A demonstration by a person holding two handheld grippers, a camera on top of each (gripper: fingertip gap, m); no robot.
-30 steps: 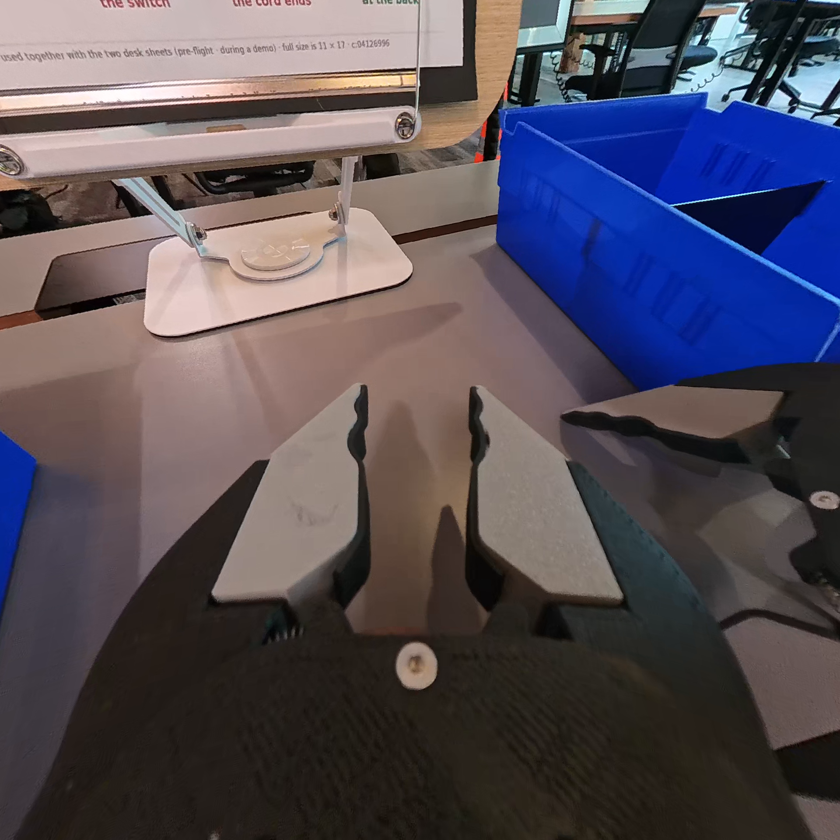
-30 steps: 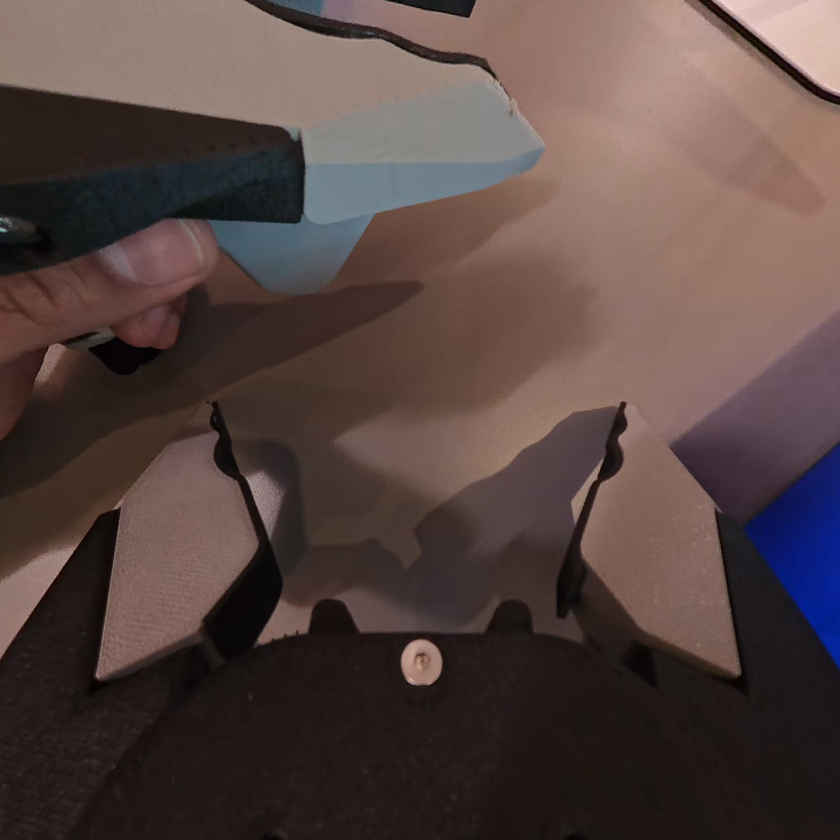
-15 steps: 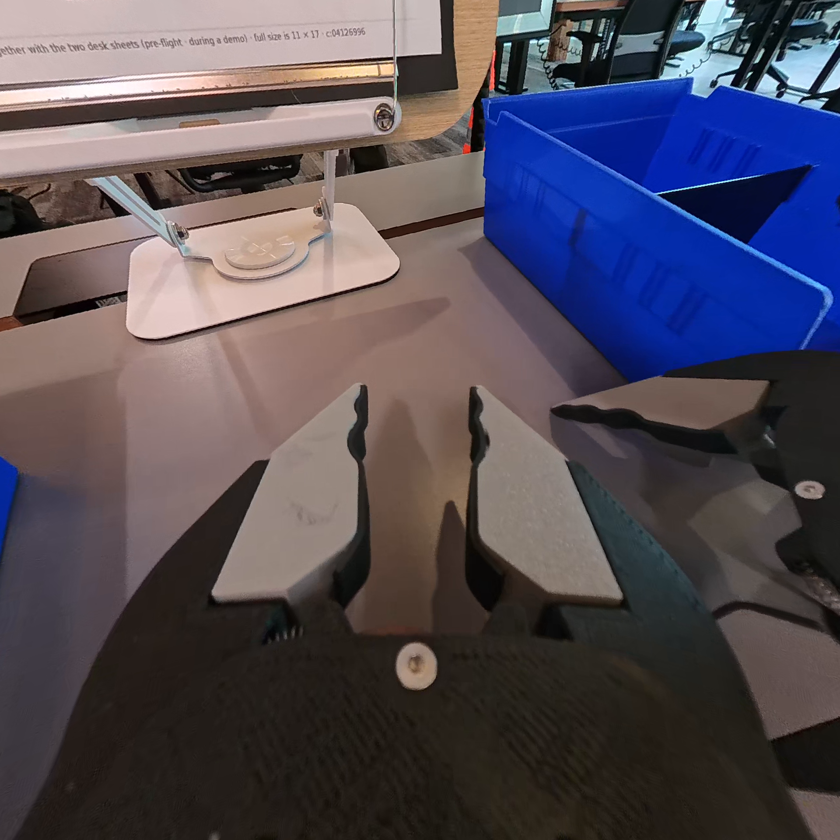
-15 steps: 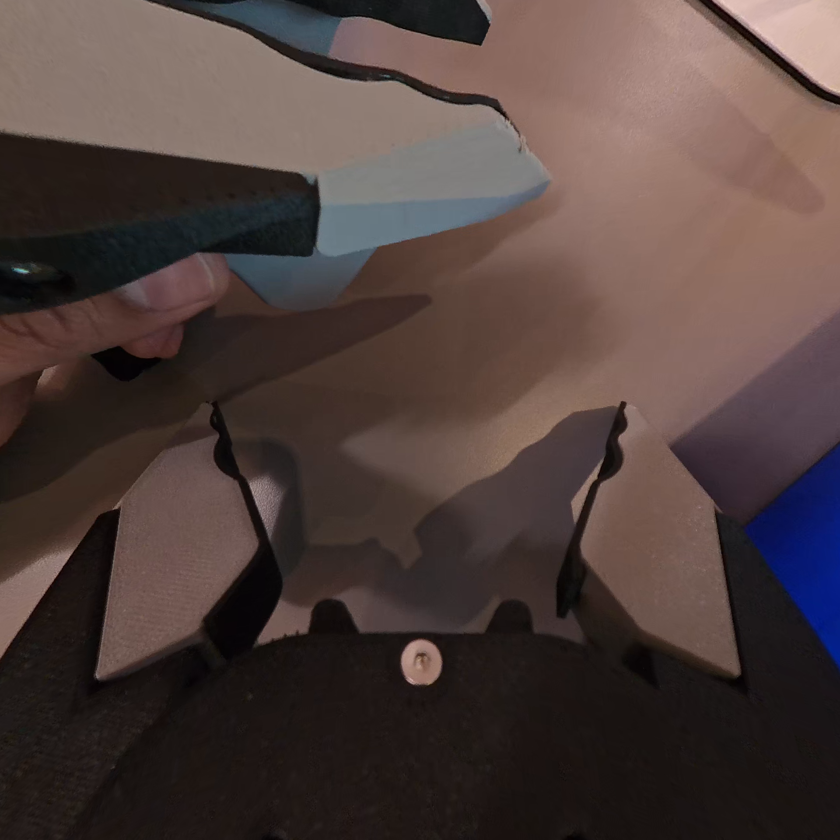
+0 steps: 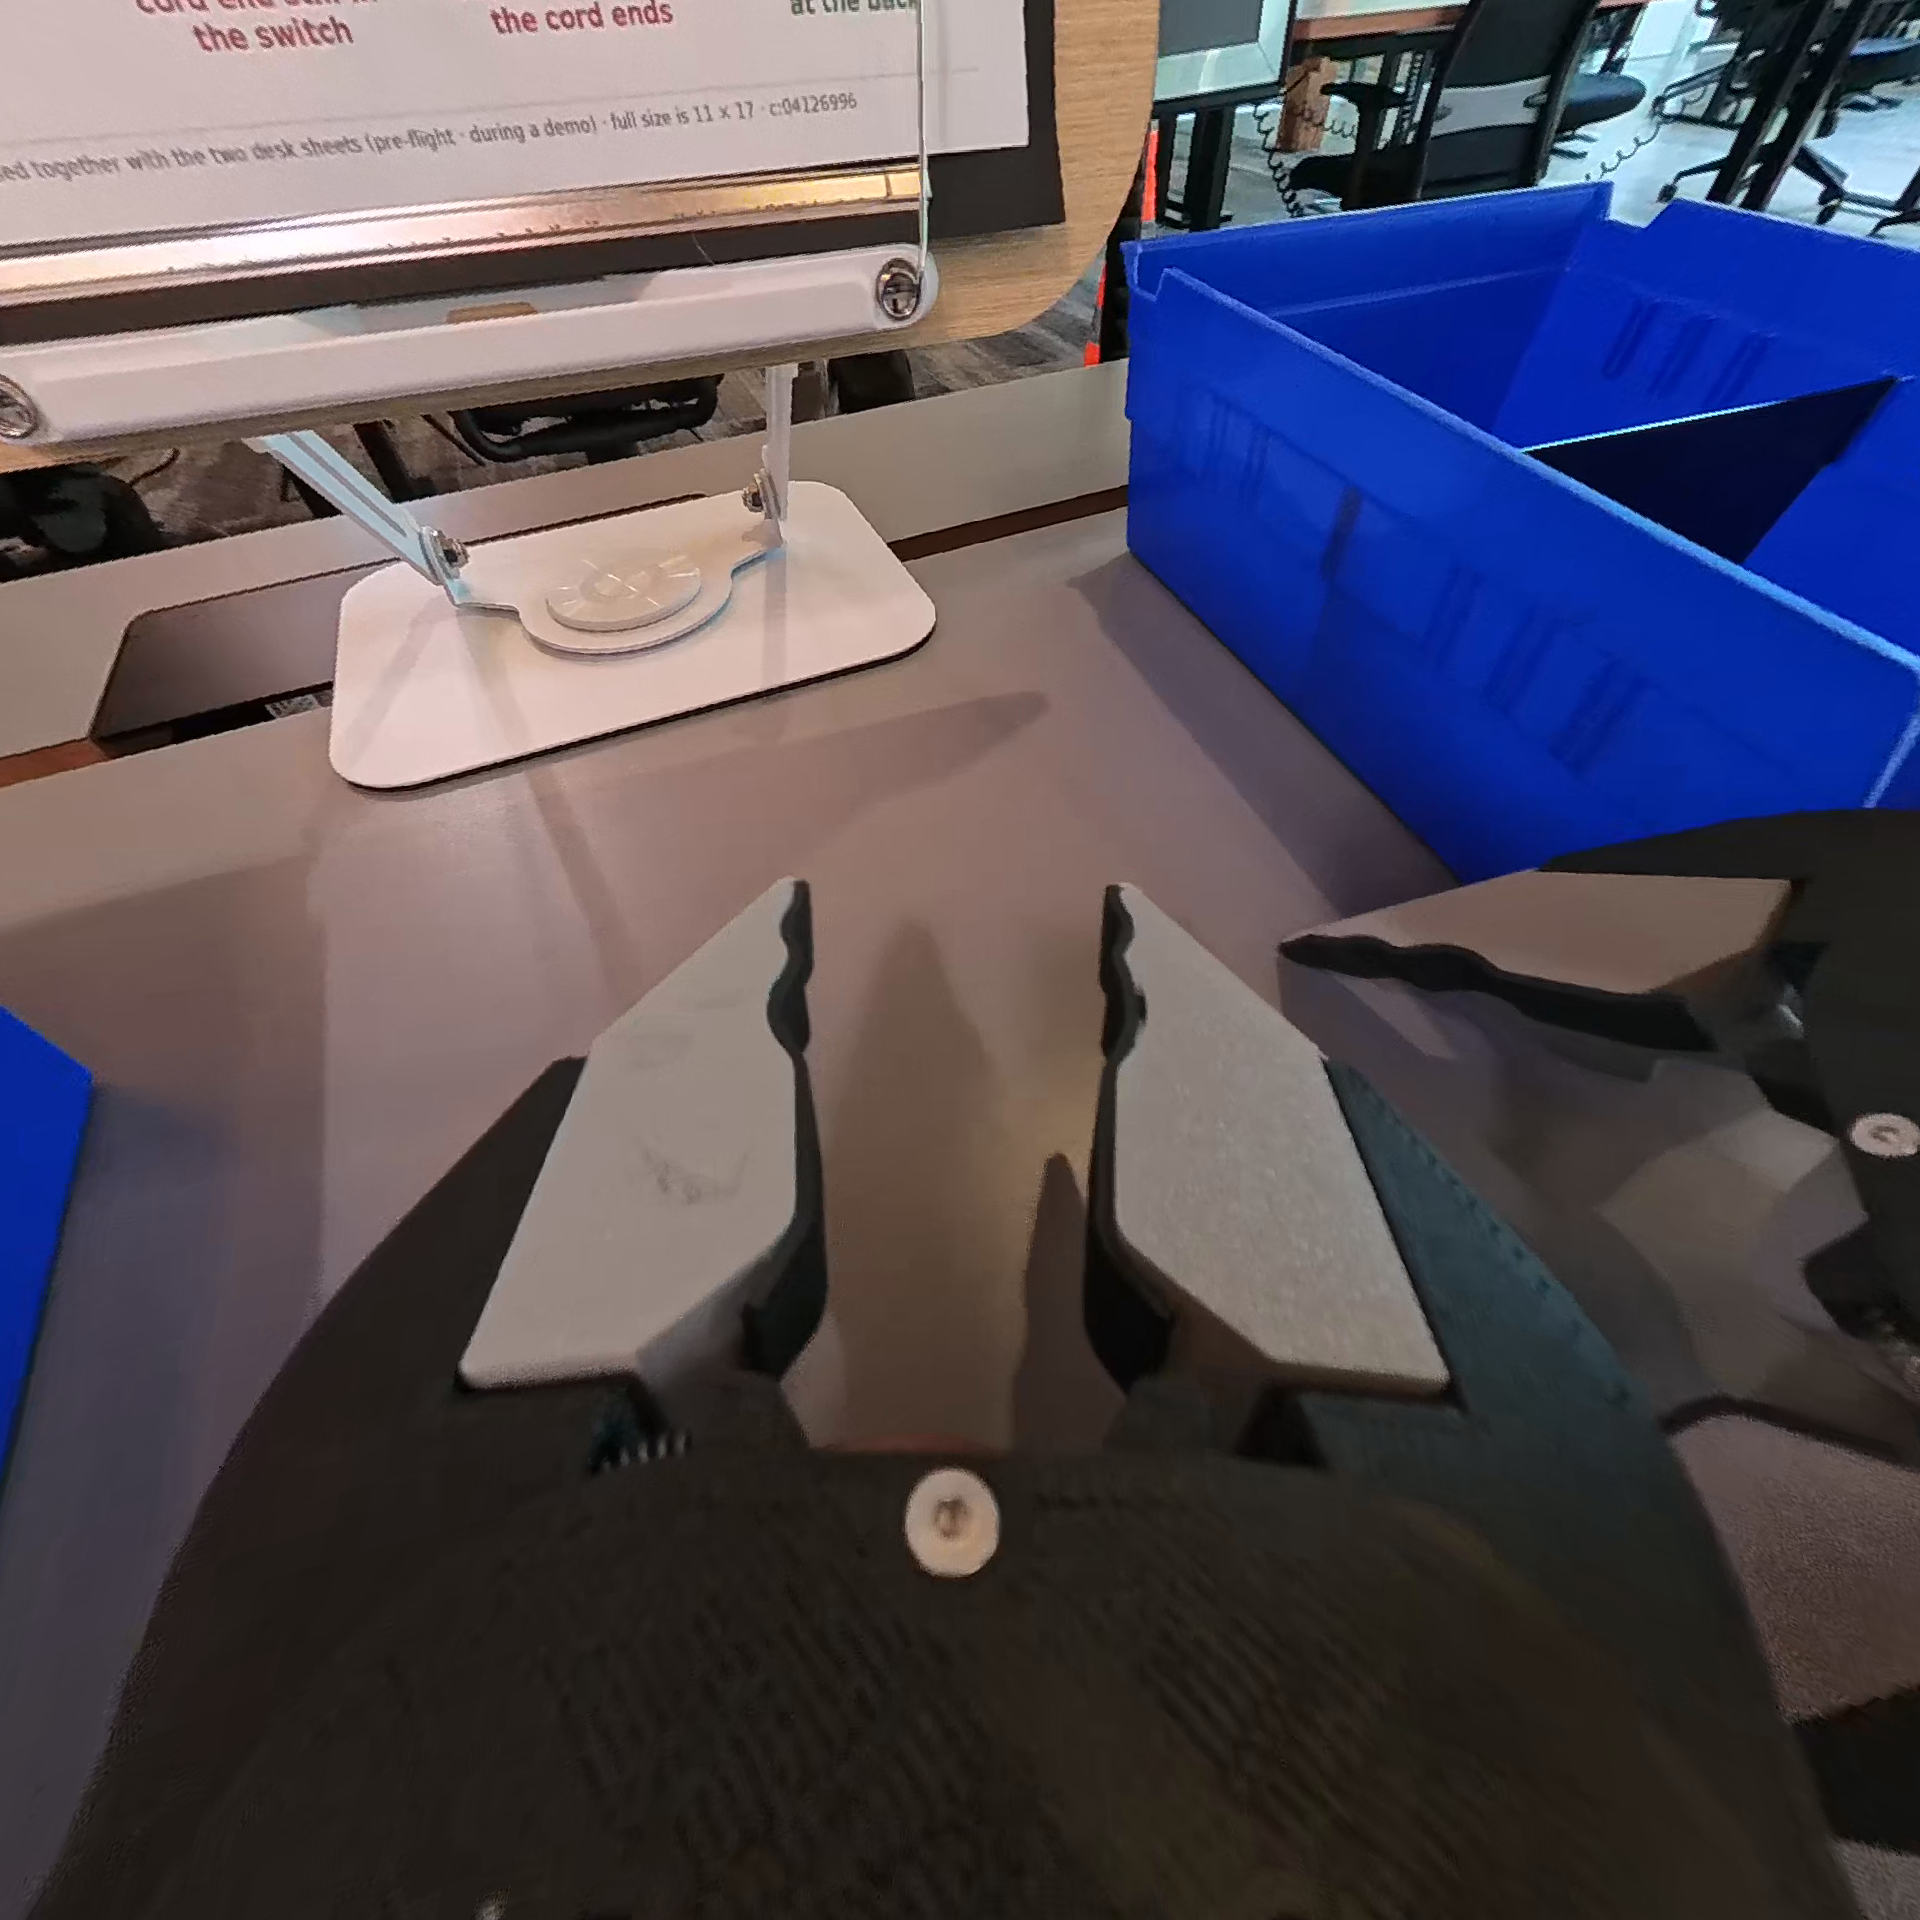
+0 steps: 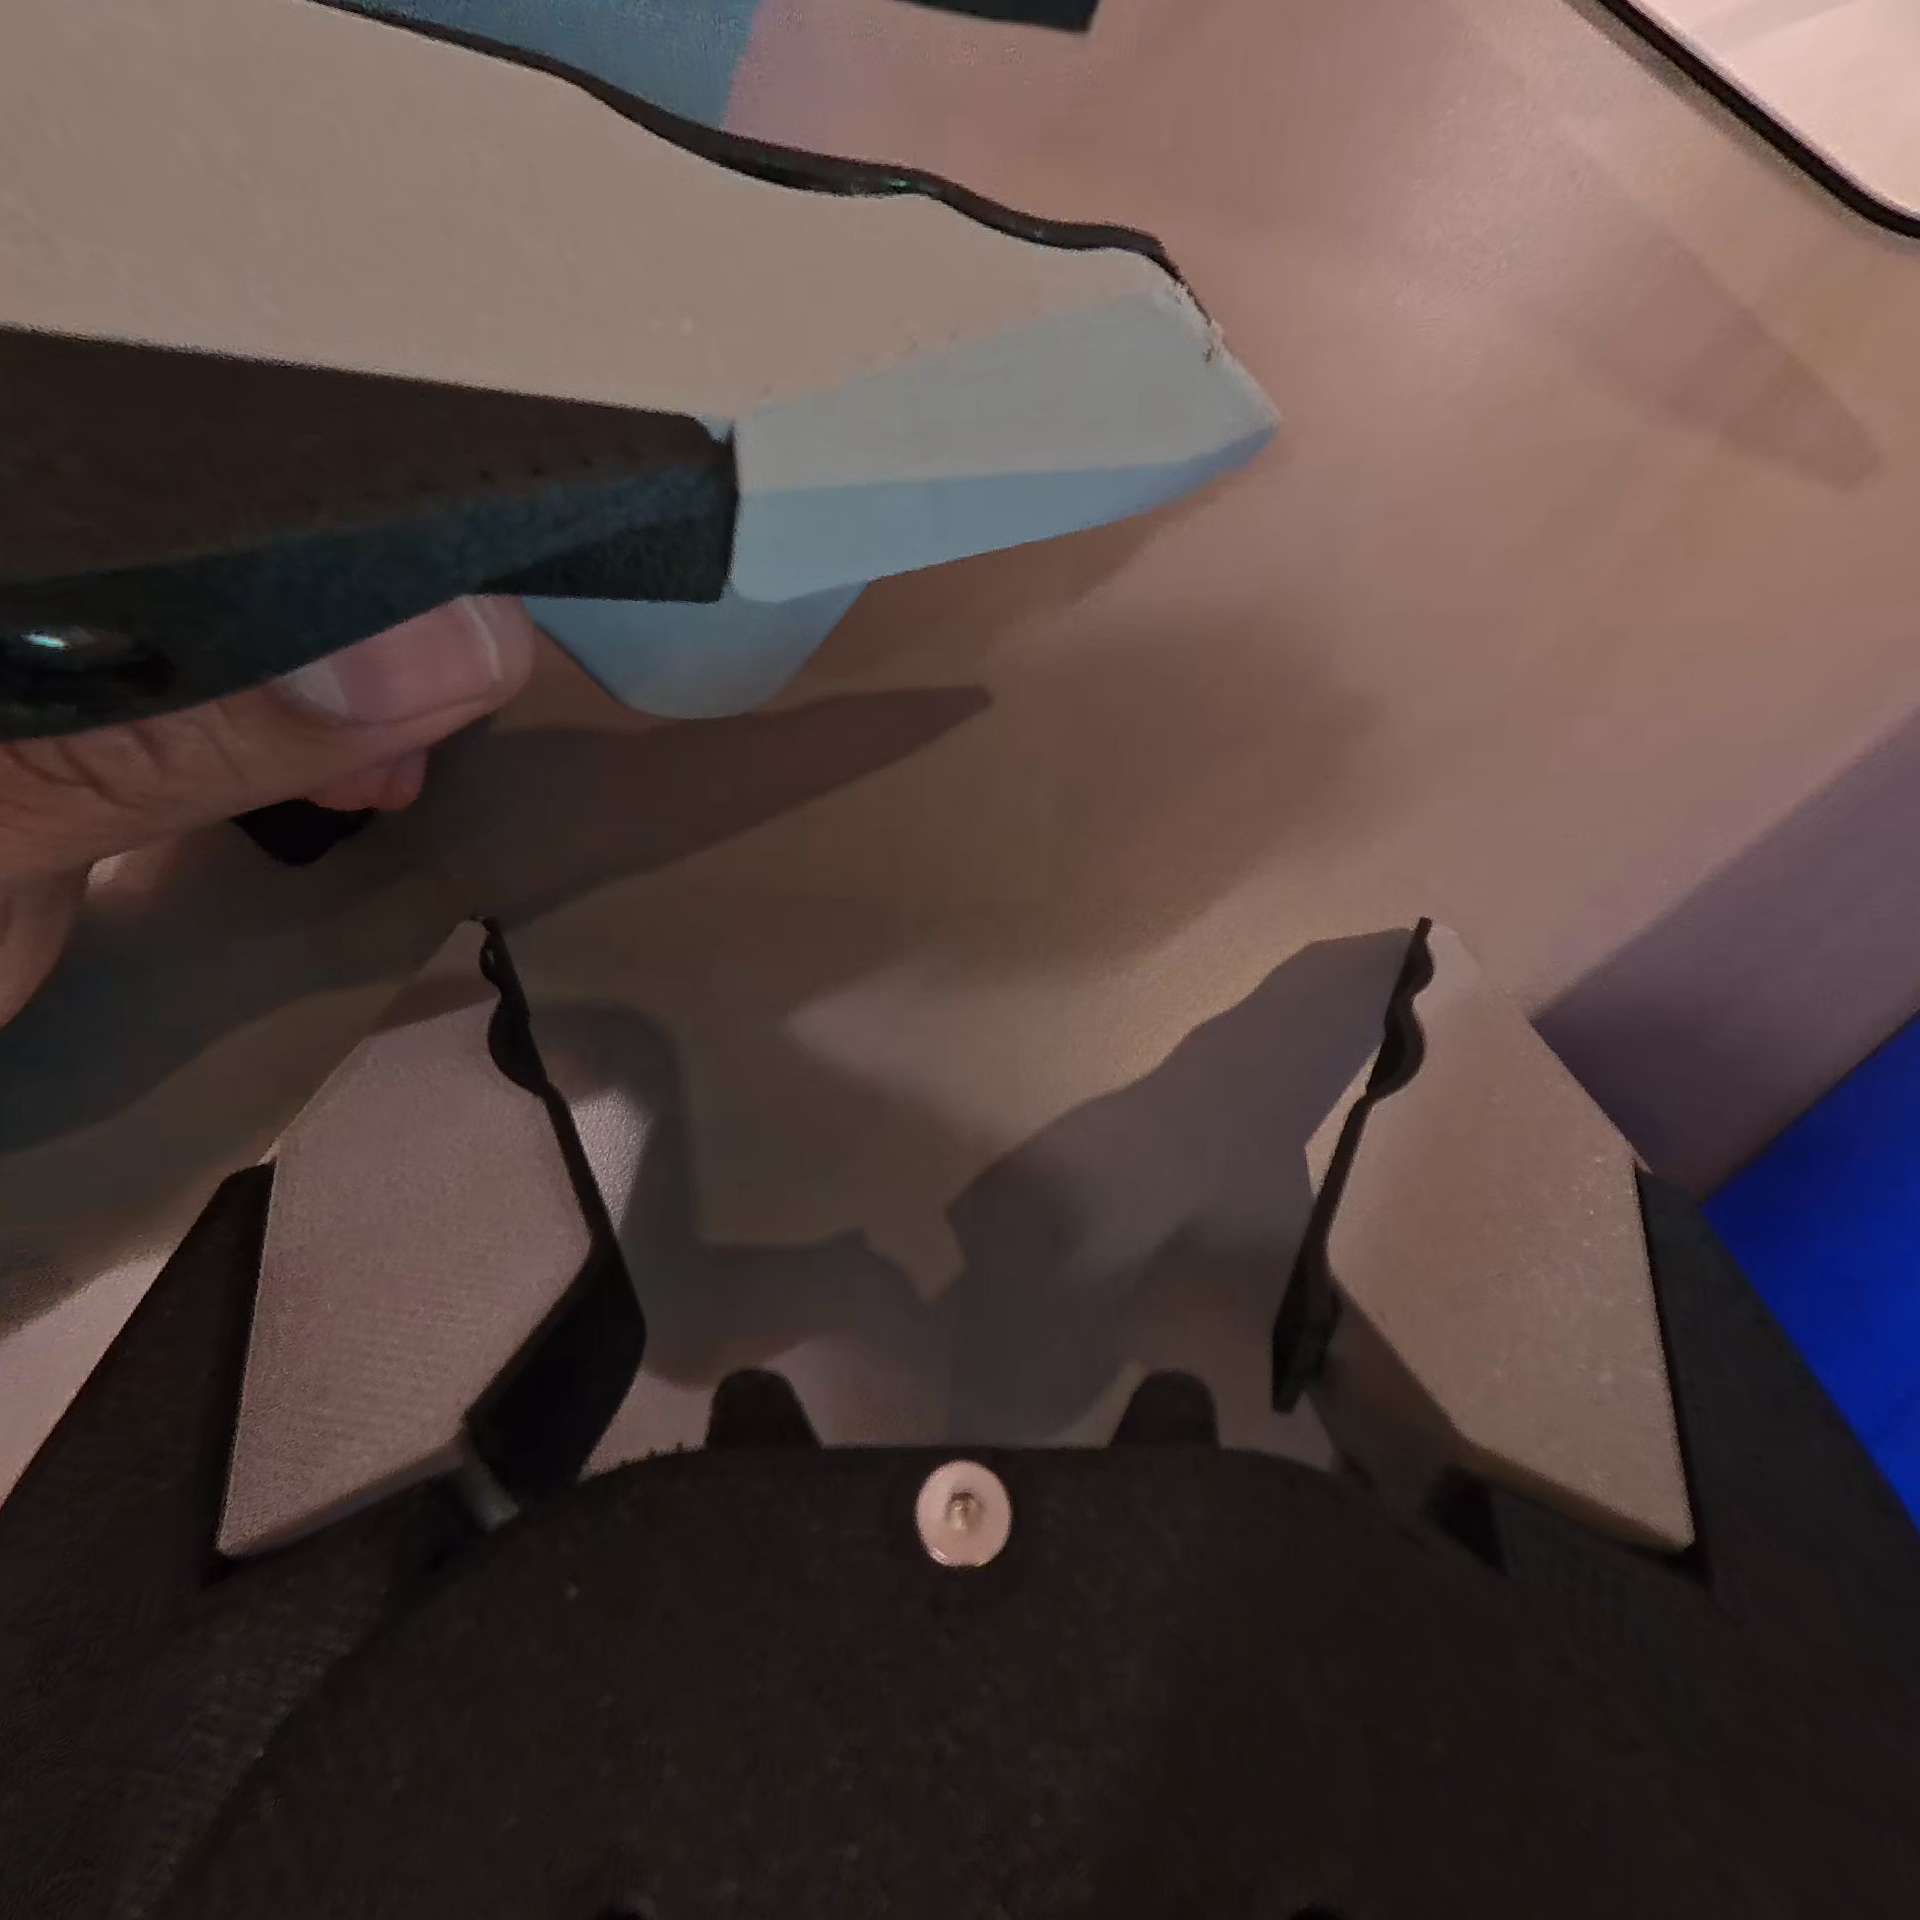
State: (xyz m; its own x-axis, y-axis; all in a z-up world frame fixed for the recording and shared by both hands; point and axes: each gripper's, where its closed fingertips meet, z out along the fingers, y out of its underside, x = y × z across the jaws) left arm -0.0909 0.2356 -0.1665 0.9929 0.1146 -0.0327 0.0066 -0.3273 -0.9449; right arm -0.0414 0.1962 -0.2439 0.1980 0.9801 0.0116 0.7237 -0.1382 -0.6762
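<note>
My left gripper (image 5: 956, 904) hovers low over the grey table (image 5: 416, 935). Its jaws stand partly open with nothing between them. My right gripper (image 6: 954, 925) points down at the same table, wide open and empty. The two grippers are close together. One grey finger of the right gripper (image 5: 1538, 935) reaches in from the right in the left wrist view. The left gripper's fingers (image 6: 987, 468) cross the upper left of the right wrist view, with a person's hand (image 6: 208, 748) on its grip.
A blue divided bin (image 5: 1455, 582) stands at the back right, and its corner shows in the right wrist view (image 6: 1849, 1247). A white stand base (image 5: 623, 644) holds a board with a printed sheet (image 5: 468, 125) at the back. Another blue object (image 5: 31, 1195) sits at the left edge.
My left gripper's jaws have opened a little wider. The left gripper has drifted slightly lower in the right wrist view. The right gripper stays wide open.
</note>
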